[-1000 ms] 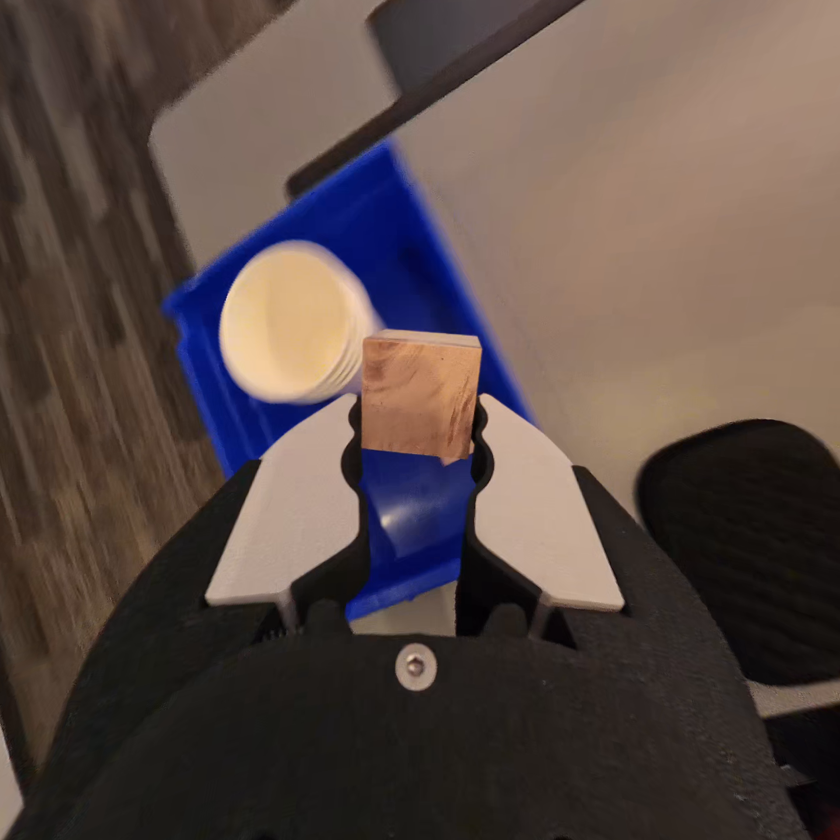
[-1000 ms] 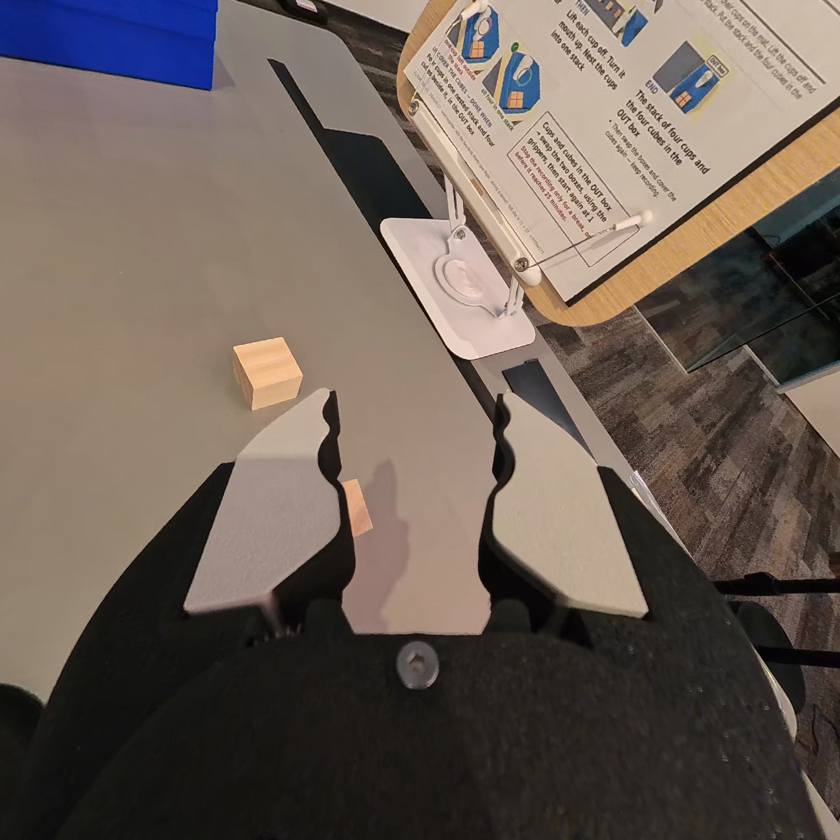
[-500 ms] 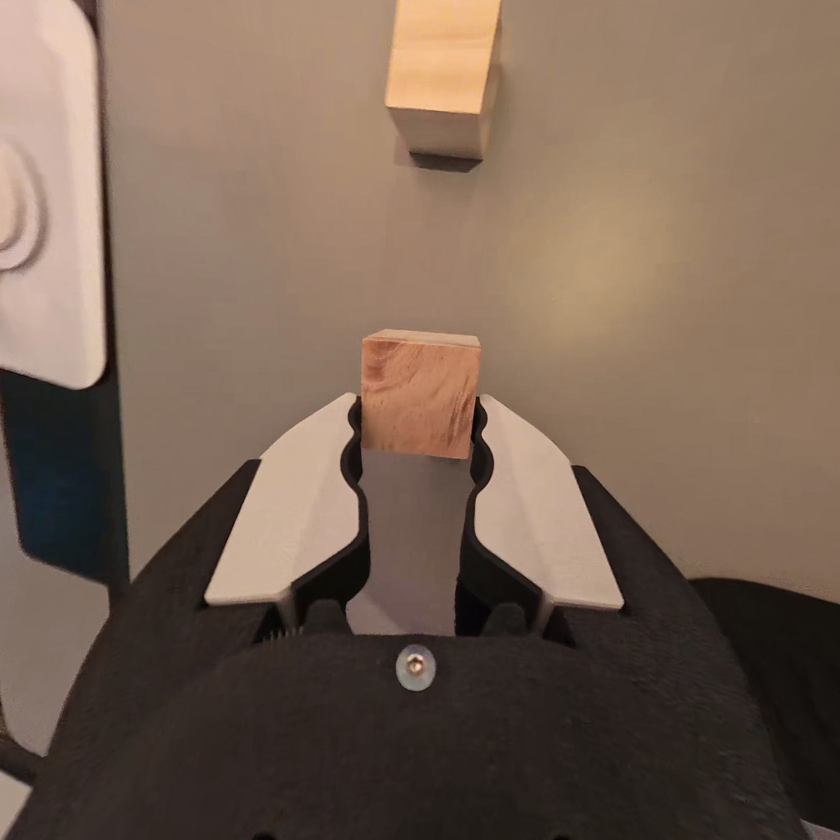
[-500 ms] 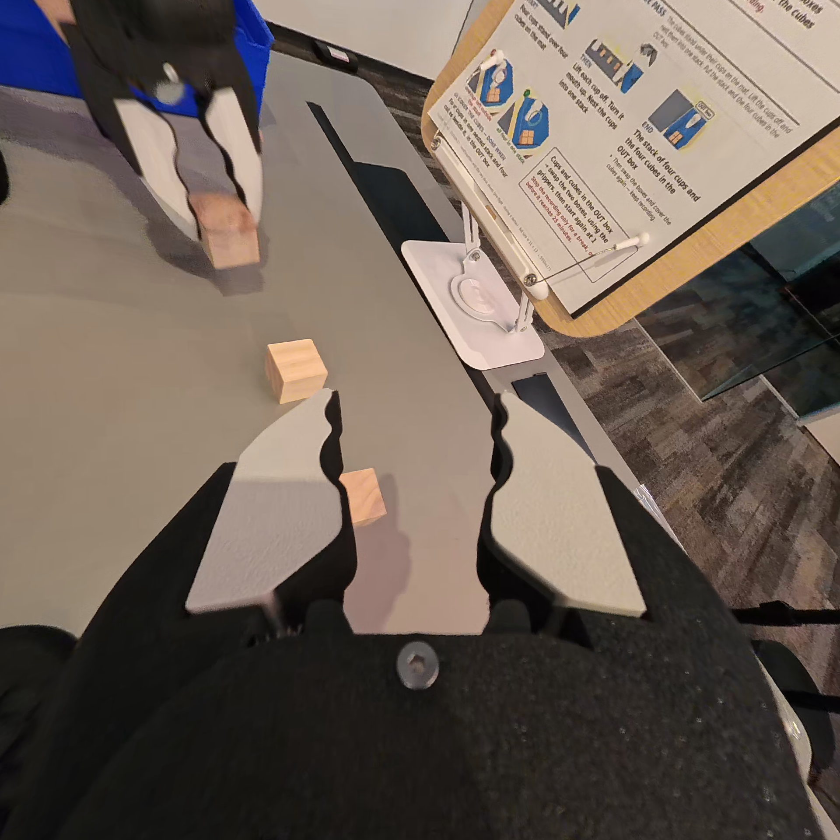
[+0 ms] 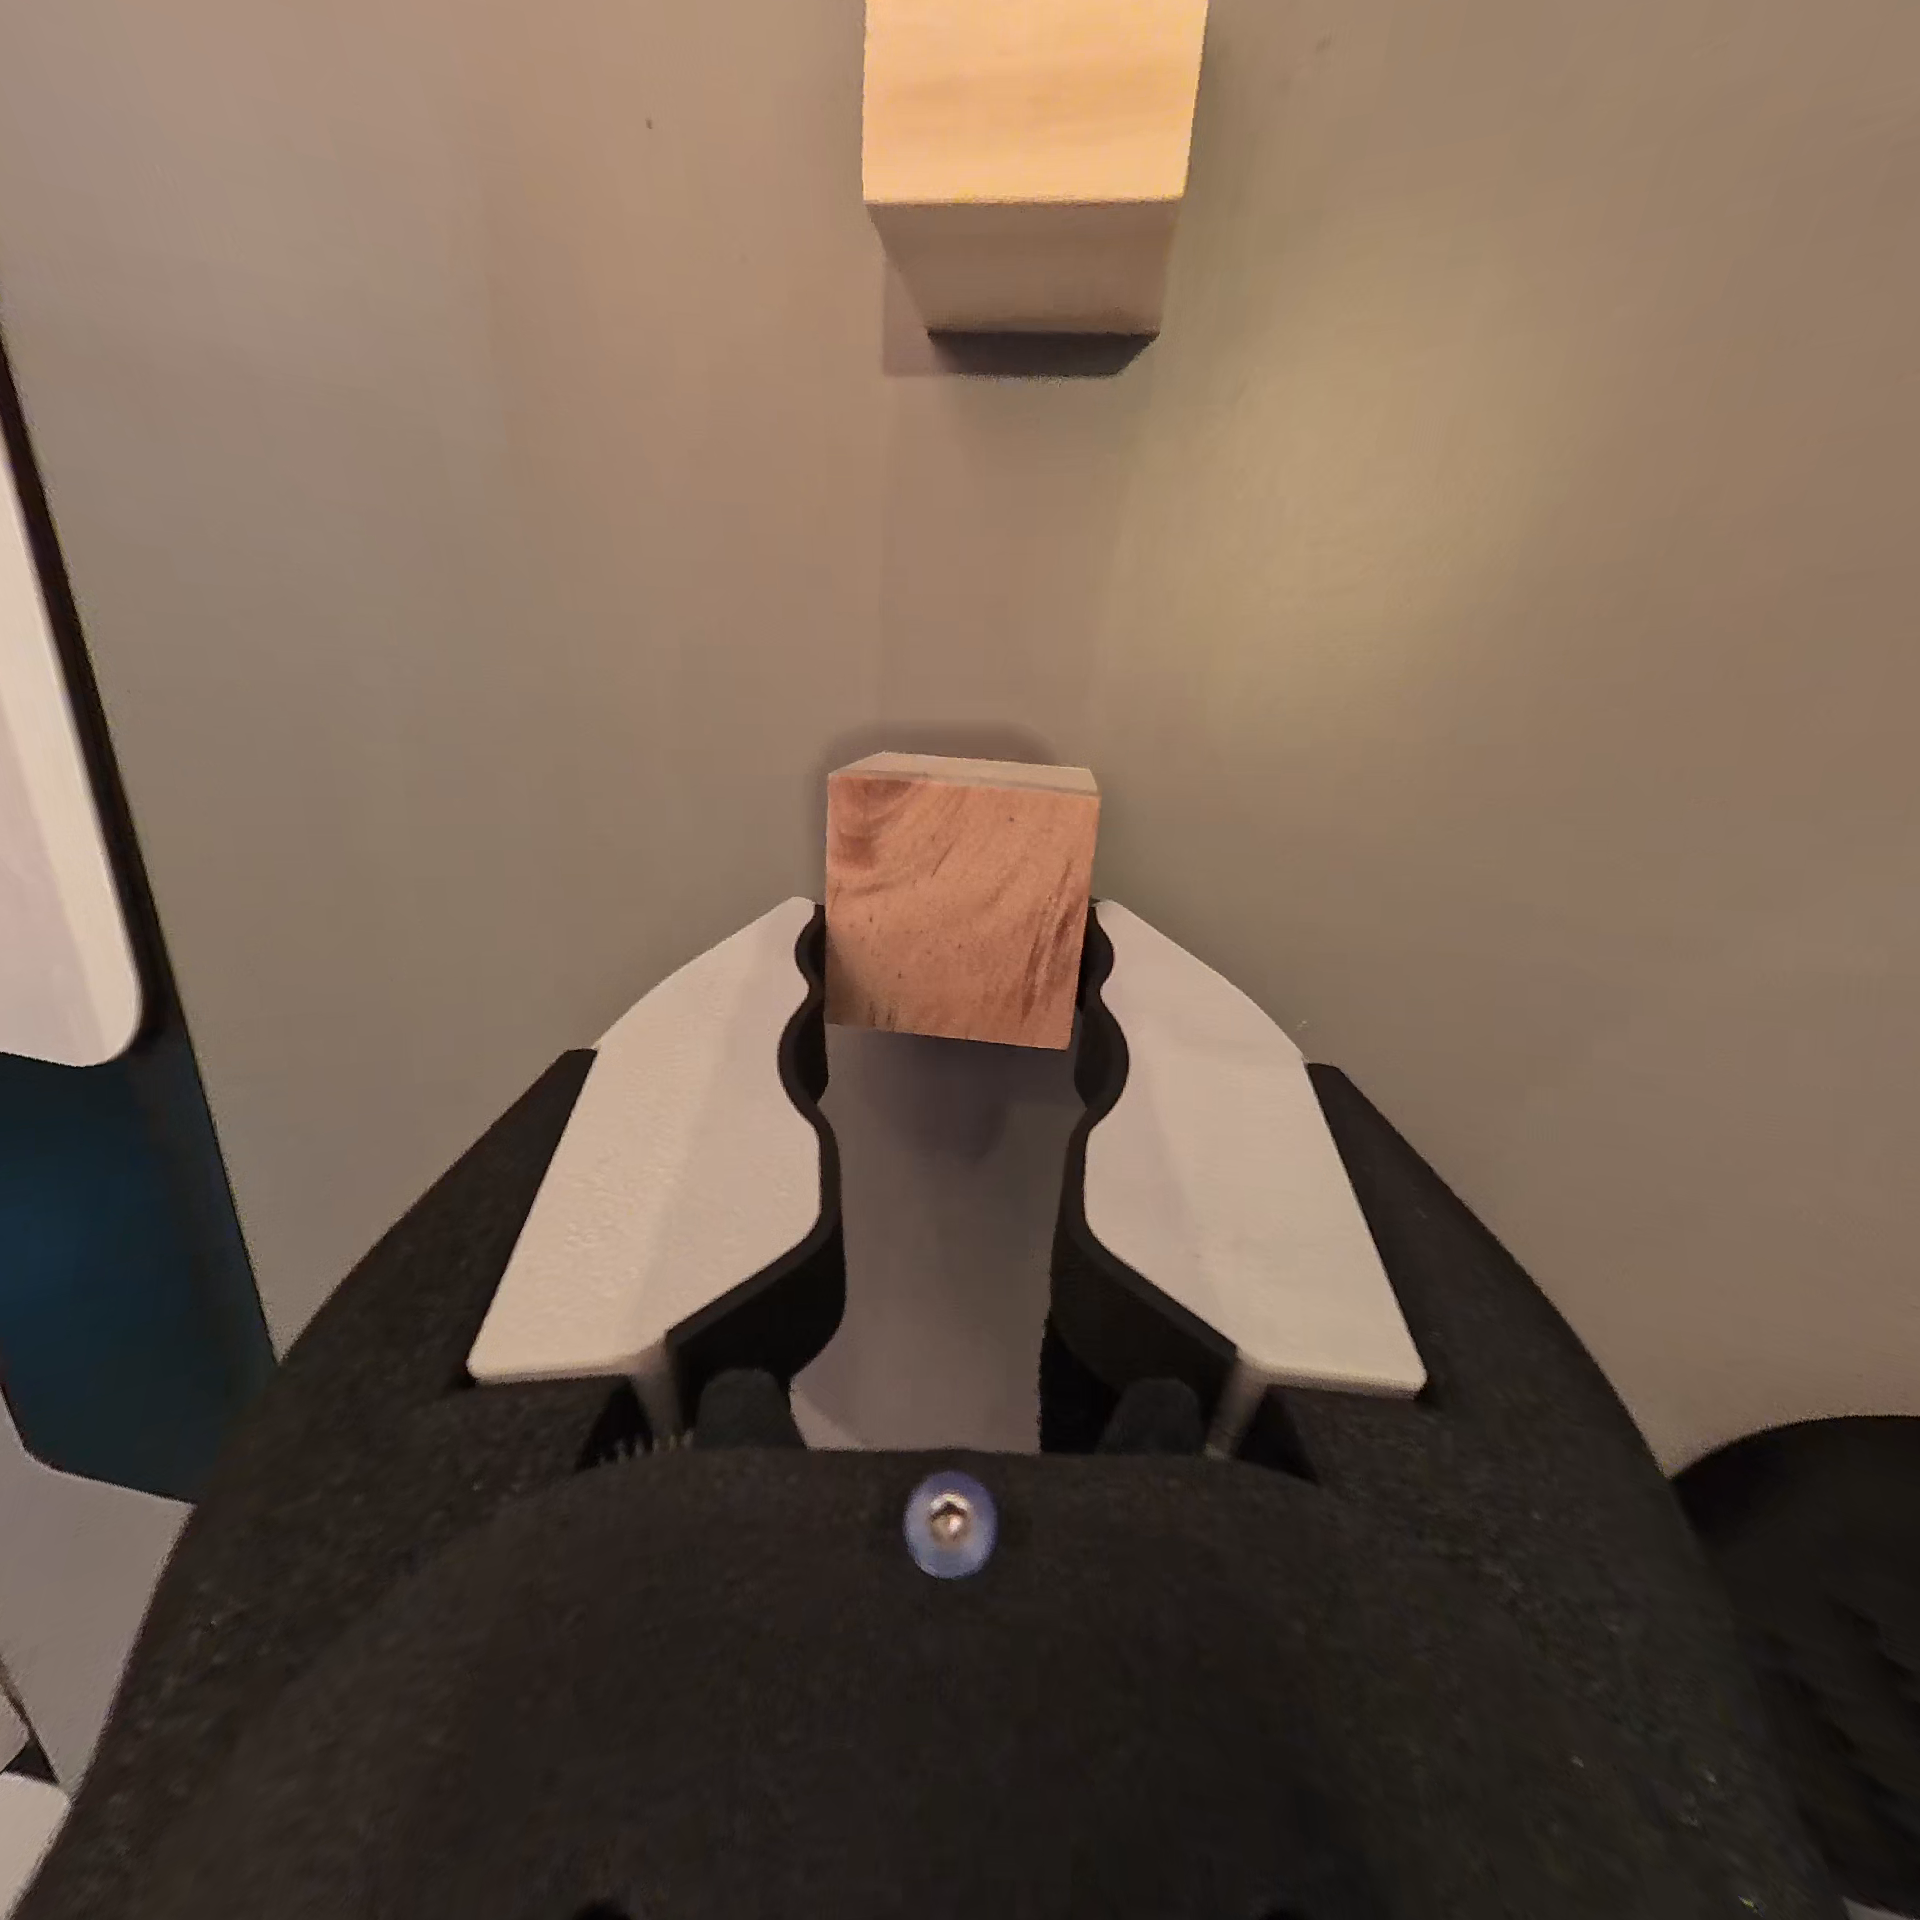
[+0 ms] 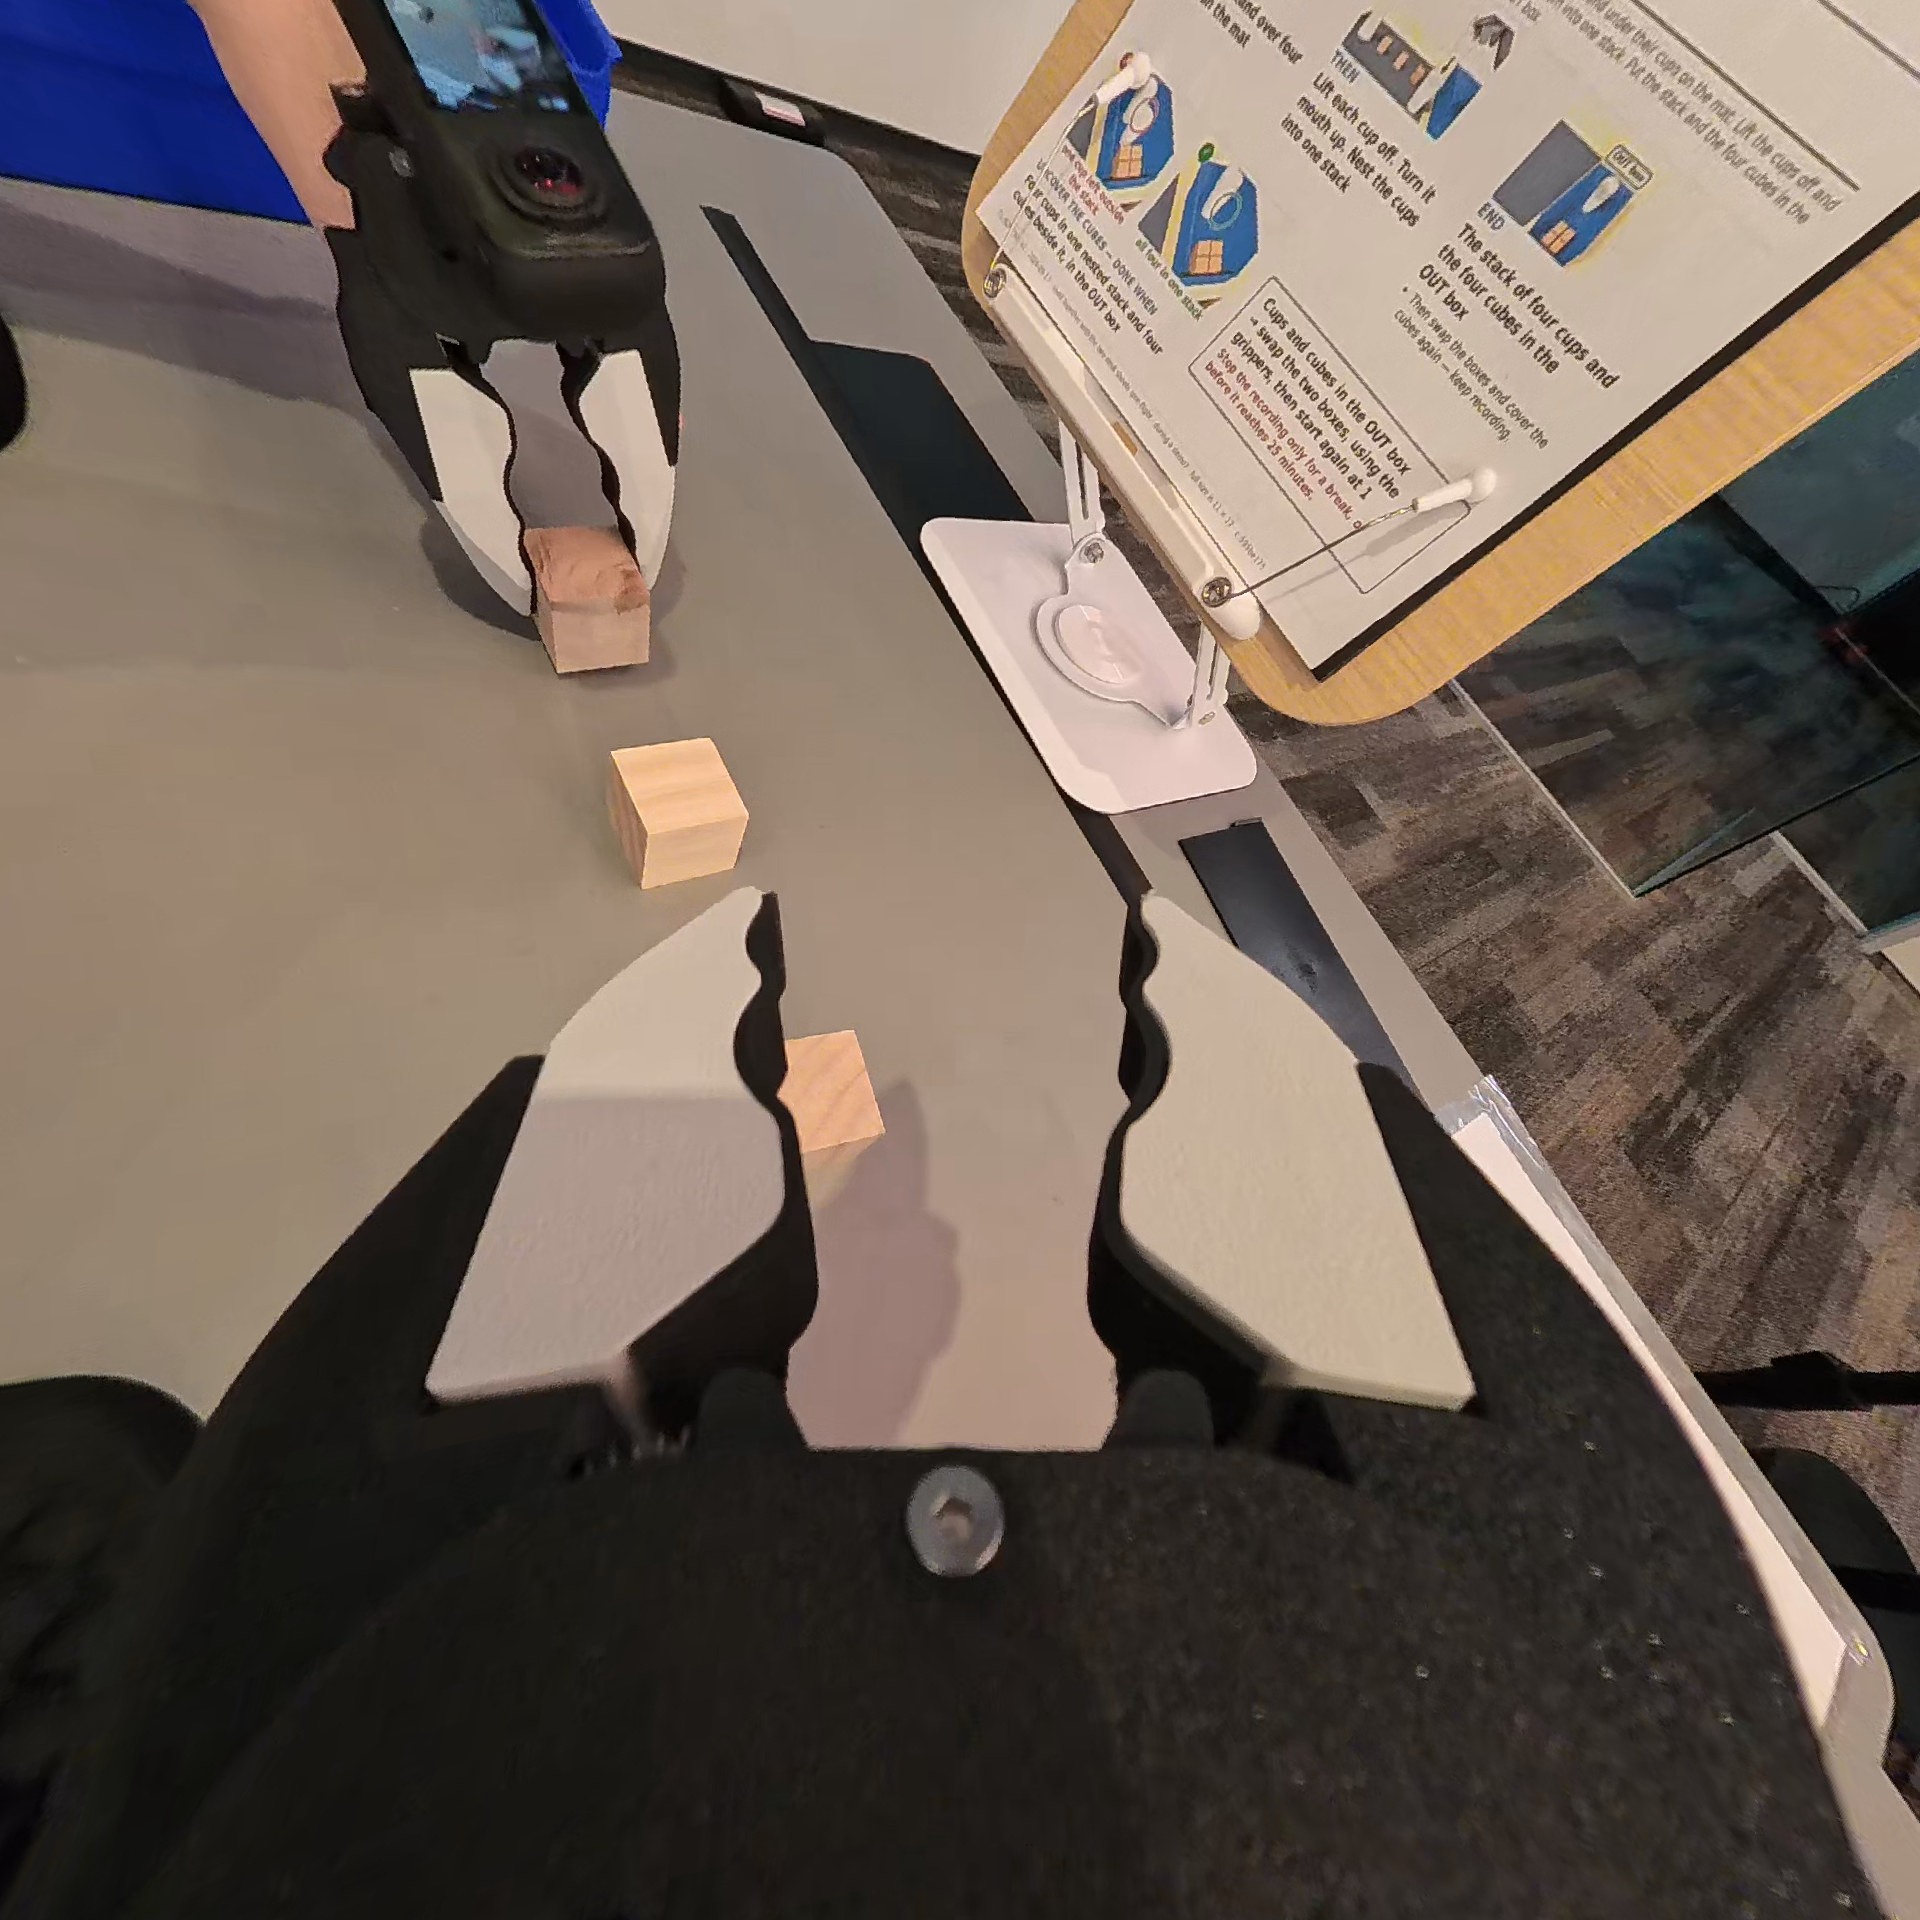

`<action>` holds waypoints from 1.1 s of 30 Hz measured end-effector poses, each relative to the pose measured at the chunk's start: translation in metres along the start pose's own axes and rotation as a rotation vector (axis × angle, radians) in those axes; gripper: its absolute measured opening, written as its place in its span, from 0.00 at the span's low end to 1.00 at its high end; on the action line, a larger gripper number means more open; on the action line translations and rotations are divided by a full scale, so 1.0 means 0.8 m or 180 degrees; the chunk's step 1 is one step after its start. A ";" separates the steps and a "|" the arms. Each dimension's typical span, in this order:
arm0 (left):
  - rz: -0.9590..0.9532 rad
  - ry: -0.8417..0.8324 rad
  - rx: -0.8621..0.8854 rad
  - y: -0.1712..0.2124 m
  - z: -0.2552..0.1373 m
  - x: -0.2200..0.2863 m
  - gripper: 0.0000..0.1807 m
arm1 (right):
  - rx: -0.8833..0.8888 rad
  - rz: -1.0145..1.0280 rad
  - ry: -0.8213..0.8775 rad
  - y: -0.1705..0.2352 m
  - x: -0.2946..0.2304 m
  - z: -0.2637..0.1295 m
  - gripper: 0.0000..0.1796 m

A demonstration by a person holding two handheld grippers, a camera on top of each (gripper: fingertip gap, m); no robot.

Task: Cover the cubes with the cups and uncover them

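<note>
Progress looks early: you are laying cubes out, and no cup shows in either view, so all the covering and uncovering is left. Low in the right wrist view, your right claw [image 6: 945, 914] hangs released and empty over the grey tabletop [image 6: 260, 935], with a pale wooden cube [image 6: 831, 1091] just beyond its left finger. Toward the middle of the frame sits a second pale wooden cube [image 6: 677, 810], apart from the first. Upper left, your left claw [image 6: 577, 551] is clenched on a darker reddish wooden cube [image 6: 592, 613], which seems to rest on or just above the tabletop. A blue plastic bin [image 6: 125, 104] fills the top left corner.
</note>
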State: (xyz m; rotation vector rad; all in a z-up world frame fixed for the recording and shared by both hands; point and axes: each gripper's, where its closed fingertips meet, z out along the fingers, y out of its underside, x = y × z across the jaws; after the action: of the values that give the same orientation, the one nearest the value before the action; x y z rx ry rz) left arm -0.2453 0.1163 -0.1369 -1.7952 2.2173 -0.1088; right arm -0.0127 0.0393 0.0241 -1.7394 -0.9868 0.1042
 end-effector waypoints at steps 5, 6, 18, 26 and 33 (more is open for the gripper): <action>-0.0027 0.0070 0.0021 0.004 0.005 0.002 0.25 | 0.0027 0.0029 -0.0028 0.000 0.000 0.001 0.34; -0.0042 0.0062 0.0036 0.004 0.005 0.001 0.25 | 0.0004 0.0026 -0.0029 0.001 0.000 0.002 0.34; -0.0209 0.0028 0.0190 0.003 -0.013 0.000 0.34 | -0.0091 -0.0009 -0.0177 0.005 -0.012 0.011 0.34; -0.0798 -0.1322 0.1221 0.017 -0.251 -0.025 0.34 | 0.0038 0.0037 -0.0232 -0.002 -0.014 0.009 0.34; -0.3159 -0.1960 0.0755 0.287 -0.338 0.007 0.30 | -0.0060 0.0053 -0.0206 0.003 -0.011 0.013 0.34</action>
State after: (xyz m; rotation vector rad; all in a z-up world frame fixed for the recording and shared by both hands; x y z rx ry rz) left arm -0.5360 0.1298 0.0669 -2.2064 0.7608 -0.0084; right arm -0.0228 0.0412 0.0145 -1.7709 -1.0236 0.1633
